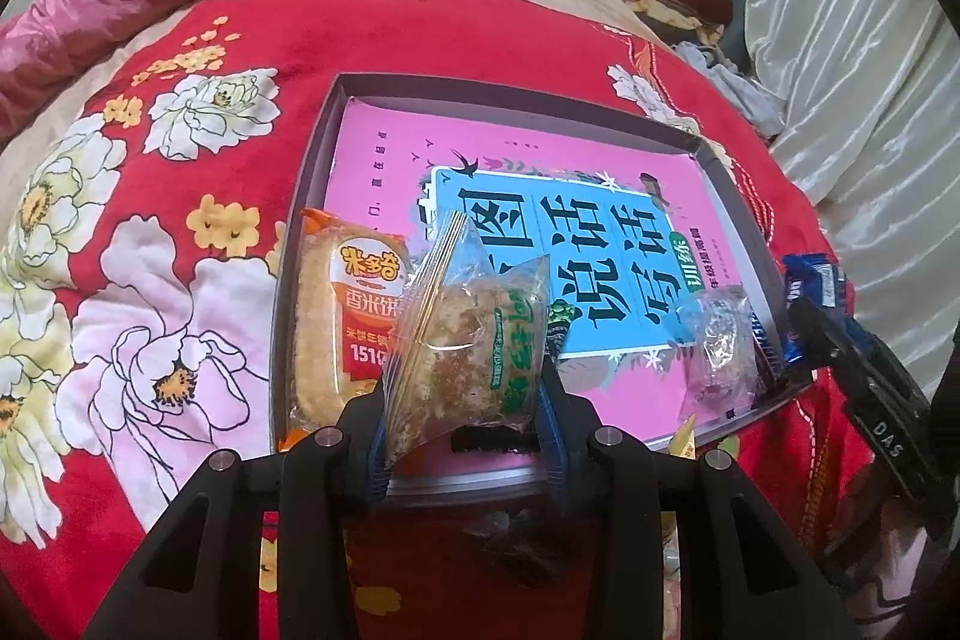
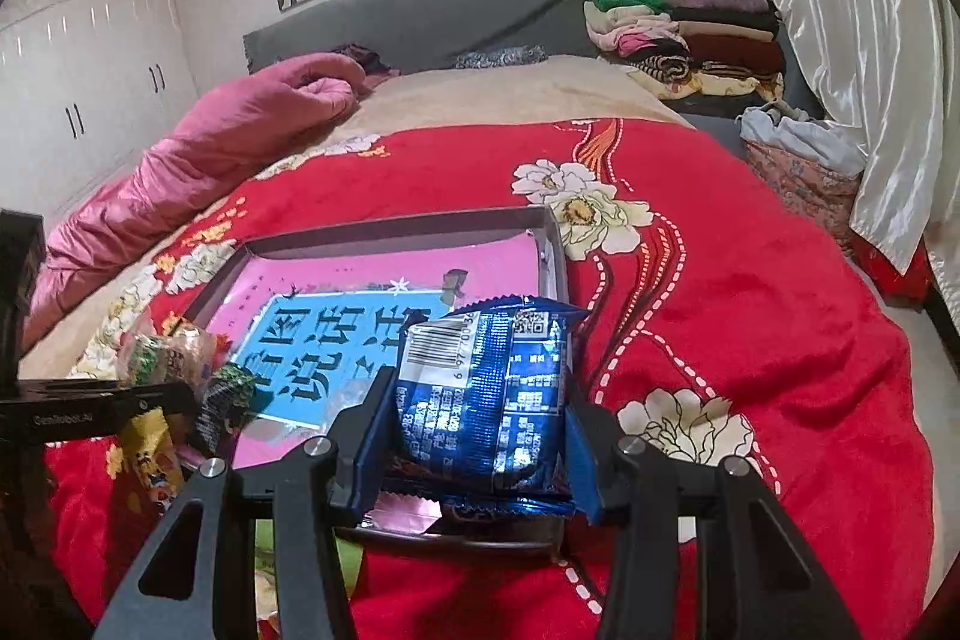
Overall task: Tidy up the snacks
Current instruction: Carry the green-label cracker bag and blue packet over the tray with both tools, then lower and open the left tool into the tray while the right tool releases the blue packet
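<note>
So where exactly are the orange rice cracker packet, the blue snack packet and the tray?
Orange rice cracker packet (image 1: 354,322): left wrist view, on its printed front.
Blue snack packet (image 2: 486,394): right wrist view, on its back label.
Tray (image 1: 312,172): left wrist view, on its left wall.

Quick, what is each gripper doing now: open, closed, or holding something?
Left gripper: closed on clear-wrapped pastry.
Right gripper: closed on blue snack packet.

blanket (image 1: 180,112): plush red floral cloth, matt | clear snack packet (image 1: 474,334): crinkled see-through plastic, glossy | blue snack packet (image 2: 492,388): shiny foil-like plastic | tray (image 1: 312,172): smooth grey wall, pink glossy printed paper inside | curtain (image 2: 840,40), right of frame: satiny white cloth | gripper fingers (image 1: 555,400): matt black plastic
</note>
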Motion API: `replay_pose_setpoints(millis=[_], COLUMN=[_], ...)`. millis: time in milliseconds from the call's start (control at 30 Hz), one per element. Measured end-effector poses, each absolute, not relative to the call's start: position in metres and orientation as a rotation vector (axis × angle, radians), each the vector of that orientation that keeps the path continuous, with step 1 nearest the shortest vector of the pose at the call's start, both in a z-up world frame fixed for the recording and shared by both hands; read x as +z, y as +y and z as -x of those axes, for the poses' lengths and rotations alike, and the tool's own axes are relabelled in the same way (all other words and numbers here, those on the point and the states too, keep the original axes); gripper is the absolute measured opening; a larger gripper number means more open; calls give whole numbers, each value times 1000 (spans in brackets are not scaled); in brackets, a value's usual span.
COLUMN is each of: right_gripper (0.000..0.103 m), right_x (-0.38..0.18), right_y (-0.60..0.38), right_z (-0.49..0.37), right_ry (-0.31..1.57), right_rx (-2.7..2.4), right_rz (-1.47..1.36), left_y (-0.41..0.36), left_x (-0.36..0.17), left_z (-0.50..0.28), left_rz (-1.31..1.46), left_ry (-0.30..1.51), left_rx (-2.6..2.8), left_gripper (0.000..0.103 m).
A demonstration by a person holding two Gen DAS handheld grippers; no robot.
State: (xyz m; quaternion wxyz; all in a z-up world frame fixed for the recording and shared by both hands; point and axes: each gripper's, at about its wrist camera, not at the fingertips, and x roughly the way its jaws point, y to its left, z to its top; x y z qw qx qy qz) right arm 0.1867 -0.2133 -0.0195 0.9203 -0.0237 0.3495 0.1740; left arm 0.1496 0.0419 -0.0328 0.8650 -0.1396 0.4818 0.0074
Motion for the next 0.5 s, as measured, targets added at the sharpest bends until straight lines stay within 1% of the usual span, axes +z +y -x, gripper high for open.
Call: replay_pose_setpoints(millis=[300, 500], right_gripper=[50, 50], right_x=[-32, -33], right_y=[-199, -196], right_z=[-189, -188], right_ry=[753, 756], right_rx=[377, 426], right_rz=[105, 77], left_y=[41, 42], left_x=[-33, -33], left_z=[-150, -150], left_rz=[288, 292], left_ry=[1010, 1010], left_rx=[14, 12], left_gripper=[42, 42])
